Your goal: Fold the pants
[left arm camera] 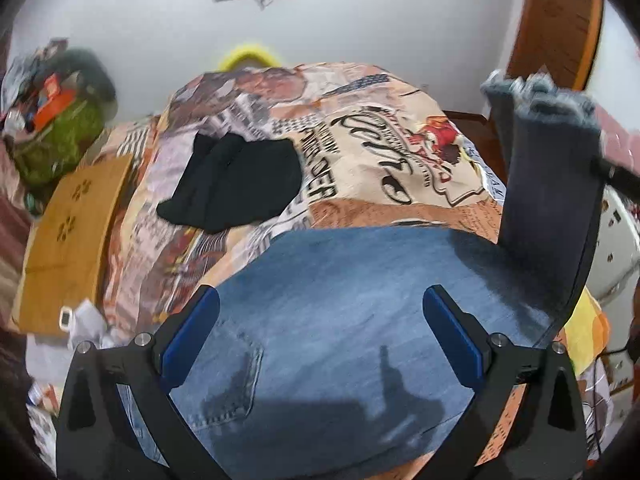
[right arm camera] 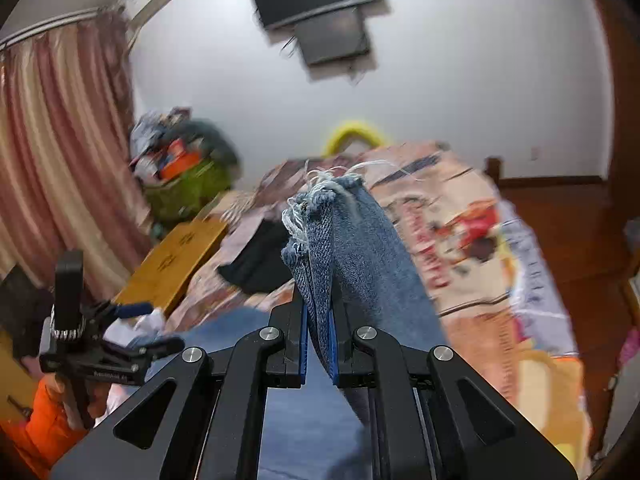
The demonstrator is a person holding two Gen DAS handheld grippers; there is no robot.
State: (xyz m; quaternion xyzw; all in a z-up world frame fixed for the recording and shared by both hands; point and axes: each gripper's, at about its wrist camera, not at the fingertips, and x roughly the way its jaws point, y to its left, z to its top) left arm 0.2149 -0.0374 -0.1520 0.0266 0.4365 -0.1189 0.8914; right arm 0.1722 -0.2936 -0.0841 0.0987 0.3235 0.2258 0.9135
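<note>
Nearby, perhaps black clothing [left arm camera: 236, 184] beyond jeans [left arm camera: 340, 304]

bedspread [left arm camera: 360, 152] print partly reads "power".

My left gripper [left arm camera: 320, 320]: jaws spread wide, blue pads [left arm camera: 192, 336] well apart, nothing between them, hovering low, pointing forward and down. Same unit seen from right wrist camera [right arm camera: 132, 328] at lower left, held up by my hand in orange sleeve [right arm camera: 40, 428]. My right gripper [right arm camera: 318, 344]: jaws drawn close, blue pads [right arm camera: 333, 344] pinching fabric edge between them, raised and tilted upward, higher than left. In left view, right unit only partly visible at right edge.
</note>
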